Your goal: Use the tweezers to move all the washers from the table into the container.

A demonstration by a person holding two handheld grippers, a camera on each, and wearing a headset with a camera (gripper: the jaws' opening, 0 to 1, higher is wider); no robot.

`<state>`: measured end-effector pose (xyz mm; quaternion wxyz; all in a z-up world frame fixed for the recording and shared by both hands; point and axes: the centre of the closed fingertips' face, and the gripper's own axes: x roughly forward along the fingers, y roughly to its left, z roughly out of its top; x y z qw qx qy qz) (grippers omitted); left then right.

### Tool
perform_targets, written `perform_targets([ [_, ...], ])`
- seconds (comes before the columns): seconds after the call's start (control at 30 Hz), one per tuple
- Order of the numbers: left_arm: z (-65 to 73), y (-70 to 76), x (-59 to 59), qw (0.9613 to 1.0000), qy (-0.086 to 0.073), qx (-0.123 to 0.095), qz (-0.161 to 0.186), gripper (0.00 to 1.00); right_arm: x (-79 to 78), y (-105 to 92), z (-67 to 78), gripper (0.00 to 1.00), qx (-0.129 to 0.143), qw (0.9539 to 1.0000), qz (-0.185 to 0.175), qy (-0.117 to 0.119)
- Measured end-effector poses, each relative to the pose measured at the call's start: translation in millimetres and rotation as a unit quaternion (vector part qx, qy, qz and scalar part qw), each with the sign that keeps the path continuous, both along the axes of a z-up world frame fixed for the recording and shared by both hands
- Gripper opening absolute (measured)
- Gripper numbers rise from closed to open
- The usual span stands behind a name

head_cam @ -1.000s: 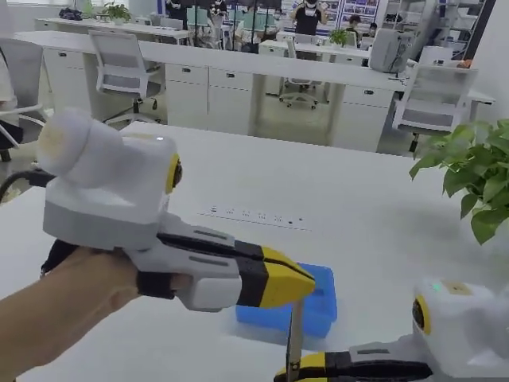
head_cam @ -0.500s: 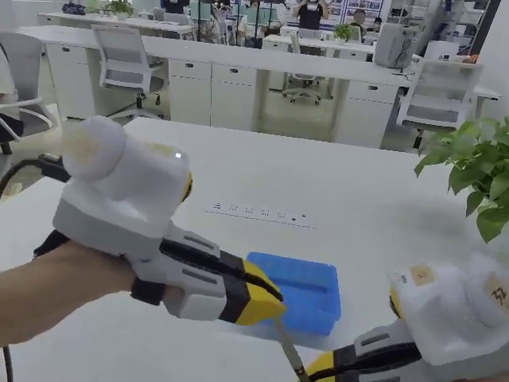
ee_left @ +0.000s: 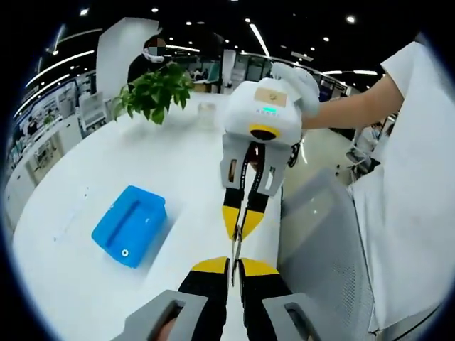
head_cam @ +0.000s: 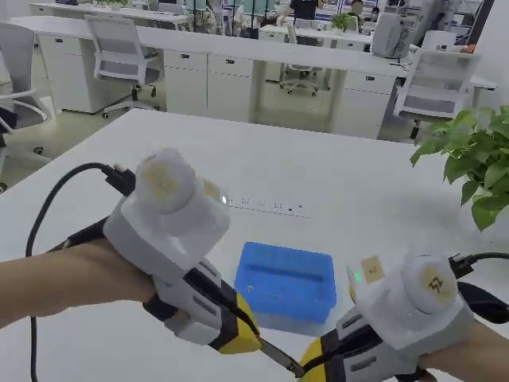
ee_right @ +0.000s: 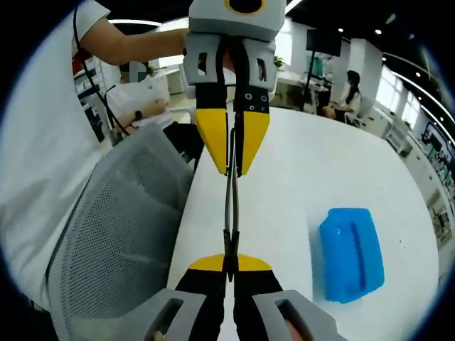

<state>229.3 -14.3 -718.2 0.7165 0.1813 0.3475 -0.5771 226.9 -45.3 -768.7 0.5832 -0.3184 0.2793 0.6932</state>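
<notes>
The thin metal tweezers [head_cam: 278, 358] span between my two grippers near the table's front edge. My left gripper [head_cam: 253, 344] is shut on one end and my right gripper [head_cam: 306, 368] is shut on the other. In the left gripper view my own jaws [ee_left: 235, 264] pinch the tweezers [ee_left: 235, 249], and the right gripper [ee_left: 240, 231] faces them tip to tip. In the right gripper view the tweezers [ee_right: 229, 206] run from my jaws [ee_right: 229, 261] up to the left gripper [ee_right: 233, 167]. The blue container [head_cam: 286, 278] sits just beyond both grippers. I cannot make out loose washers on the table.
A potted plant [head_cam: 477, 167] stands at the table's right edge. A socket strip [head_cam: 262, 207] is set into the tabletop behind the container. A grey mesh office chair [ee_right: 121, 227] sits by the table's front edge. Desks and chairs fill the room behind.
The head camera has tilted down. Both grippers have turned their jaws toward each other and closed in, and the tweezers now lie slanted between them instead of upright.
</notes>
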Motion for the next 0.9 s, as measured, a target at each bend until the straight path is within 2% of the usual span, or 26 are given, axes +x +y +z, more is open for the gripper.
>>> perform_targets([
  [0.03, -6.0, 1.4, -0.4, 0.9999, 0.001, 0.01, -0.003, 0.01, 1.8, -0.6, -1.1, 0.0, -0.001, 1.0, 0.001, -0.001],
  [0.13, -16.3, 2.9, 3.7, 0.9998, -0.001, 0.02, -0.001, 0.0, 8.3, -5.5, -6.2, 0.0, -0.012, 0.9998, 0.001, -0.014],
  [0.23, -27.5, -1.6, 12.0, 0.9992, 0.021, 0.024, 0.024, 0.0, 16.0, -11.6, -15.4, 0.0, -0.025, 0.9991, 0.002, -0.034],
  [0.27, -30.2, -4.2, 13.3, 0.9992, 0.019, 0.026, 0.022, 0.0, 17.7, -13.3, -18.1, 0.0, -0.029, 0.999, 0.0, -0.035],
  [0.33, -40.3, -5.5, 19.3, 0.999, -0.006, 0.043, 0.011, 0.0, 26.3, -17.8, -25.0, 0.0, -0.036, 0.9983, -0.016, -0.043],
  [0.4, -54.1, -5.5, 24.8, 0.9978, -0.021, 0.063, 0.002, 0.0, 35.0, -20.6, -33.9, 0.0, -0.032, 0.998, -0.037, -0.04],
  [0.5, -72.7, -13.0, 31.2, 0.9965, -0.023, 0.08, -0.001, 0.0, 41.6, -26.0, -54.6, 0.0, -0.038, 0.9968, -0.062, -0.033],
  [0.57, -85.3, -14.6, 35.8, 0.9934, -0.043, 0.104, -0.023, 0.0, 43.7, -29.0, -67.4, 0.0, -0.047, 0.9957, -0.07, -0.037],
  [0.6, -94.0, -13.6, 37.6, 0.9904, -0.053, 0.122, -0.037, 0.0, 45.3, -30.7, -72.8, 0.0, -0.053, 0.9946, -0.083, -0.034],
  [0.73, -111.9, -13.8, 41.9, 0.9879, -0.046, 0.142, -0.041, 0.0, 51.1, -31.9, -85.5, 0.02, -0.063, 0.9919, -0.105, -0.036],
  [0.83, -127.5, -9.7, 47.9, 0.9832, -0.051, 0.168, -0.052, 0.0, 55.9, -31.8, -94.4, 0.02, -0.067, 0.9893, -0.124, -0.039],
  [0.9, -136.8, -7.4, 48.5, 0.9817, -0.048, 0.175, -0.057, 0.0, 56.0, -31.2, -99.4, 0.04, -0.07, 0.9842, -0.163, -0.004],
])
